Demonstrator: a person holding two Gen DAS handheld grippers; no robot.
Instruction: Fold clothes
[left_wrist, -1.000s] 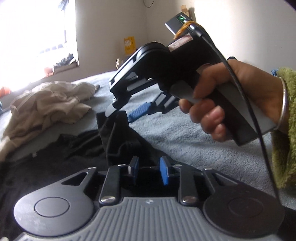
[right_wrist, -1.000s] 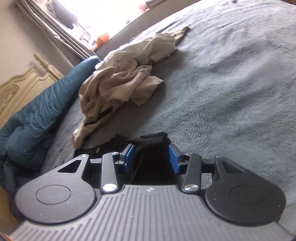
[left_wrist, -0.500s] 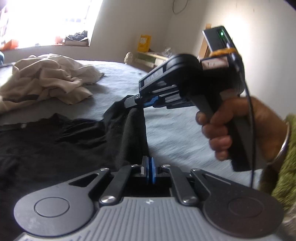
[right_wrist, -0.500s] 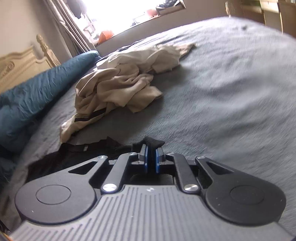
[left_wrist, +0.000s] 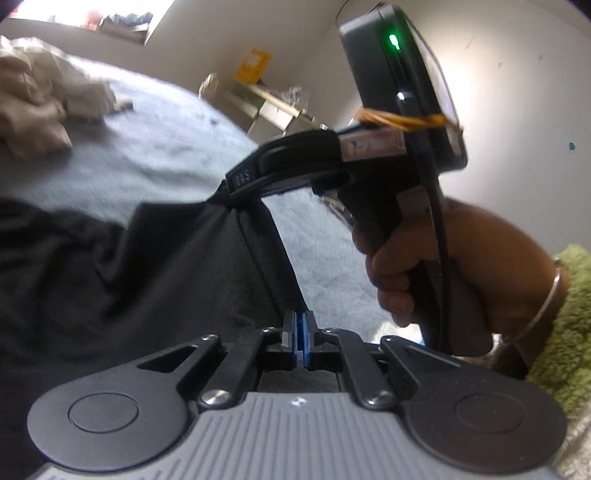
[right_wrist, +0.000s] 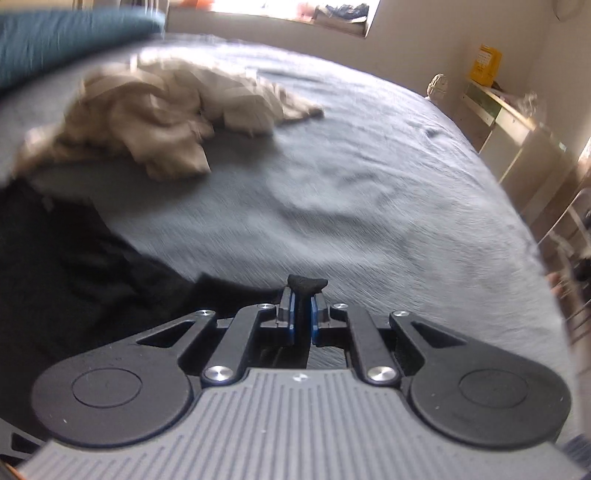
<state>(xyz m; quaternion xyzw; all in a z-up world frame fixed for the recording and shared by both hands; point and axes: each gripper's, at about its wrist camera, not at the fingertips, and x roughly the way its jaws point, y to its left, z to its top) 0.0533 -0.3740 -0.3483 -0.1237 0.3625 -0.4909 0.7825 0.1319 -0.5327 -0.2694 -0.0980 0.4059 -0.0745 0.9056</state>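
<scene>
A black garment (left_wrist: 147, 266) hangs stretched above the grey bed (left_wrist: 173, 147). My left gripper (left_wrist: 299, 325) is shut on its near edge. My right gripper (left_wrist: 225, 194) shows in the left wrist view, shut on another edge of the same garment, with the cloth taut between the two. In the right wrist view the right gripper (right_wrist: 303, 306) pinches a tuft of the black garment (right_wrist: 74, 266), which drops away to the left.
A crumpled beige garment (right_wrist: 155, 110) lies on the grey bed (right_wrist: 369, 206) at the far left. A blue duvet (right_wrist: 66, 33) lies beyond it. A low shelf with a yellow box (right_wrist: 487, 62) stands along the right wall.
Both grippers went from open around the black cloth to shut on it. They have since lifted it off the bed and stretched it between them.
</scene>
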